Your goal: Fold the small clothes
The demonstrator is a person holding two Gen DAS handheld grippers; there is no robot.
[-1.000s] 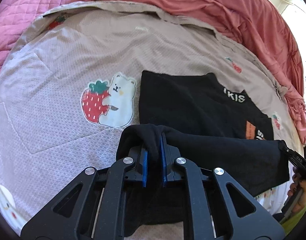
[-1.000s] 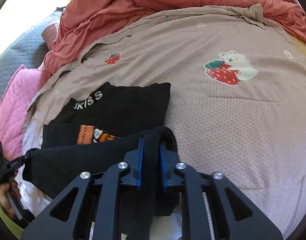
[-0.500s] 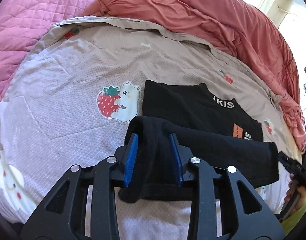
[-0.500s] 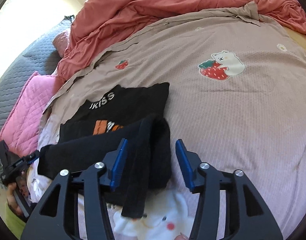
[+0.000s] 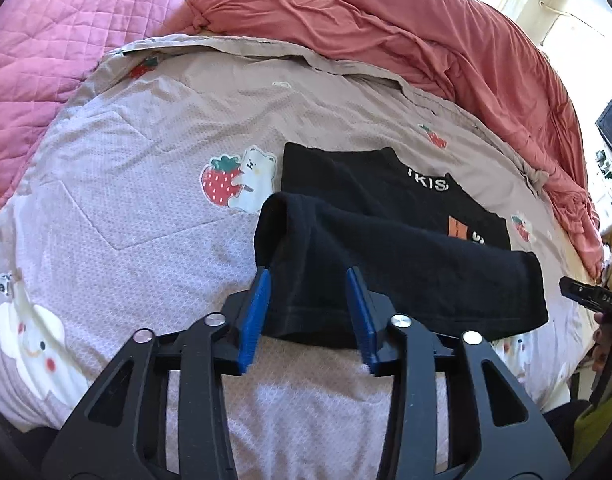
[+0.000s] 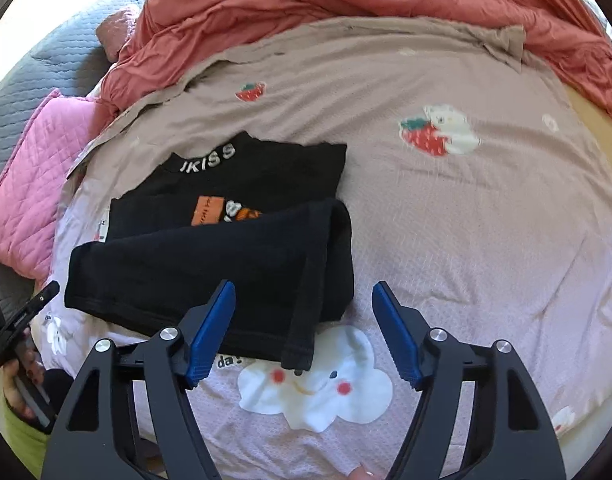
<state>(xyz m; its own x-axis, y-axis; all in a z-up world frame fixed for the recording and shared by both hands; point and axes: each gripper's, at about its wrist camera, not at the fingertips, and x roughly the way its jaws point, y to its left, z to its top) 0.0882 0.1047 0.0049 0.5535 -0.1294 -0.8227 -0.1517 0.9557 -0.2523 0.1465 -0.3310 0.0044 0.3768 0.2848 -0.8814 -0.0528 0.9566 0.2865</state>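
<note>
In the left wrist view, the left gripper [image 5: 307,312] angles steeply down toward the bed [image 5: 118,216], its jaws opening. The near left corner of the black shirt [image 5: 385,248] lies between the blue pads [image 5: 256,316], which stand apart from the cloth and do not press on it. The shirt lies on the beige cartoon-print bed cover, its lower part folded up over the chest so that the white collar lettering and an orange patch [image 5: 455,226] show beyond the fold. A strawberry-and-bear print [image 5: 238,182] sits just left of the shirt. A red duvet [image 5: 425,40] is bunched along the far edge, a pink quilt [image 5: 46,40] at far left. The right gripper [image 5: 585,294] shows at the right edge.

In the right wrist view, the right gripper [image 6: 304,332] also tilts downward, jaws opening and wide apart, over the shirt's [image 6: 210,264] near right corner without touching it. A hand [image 6: 20,376] holding the other gripper shows at lower left.
</note>
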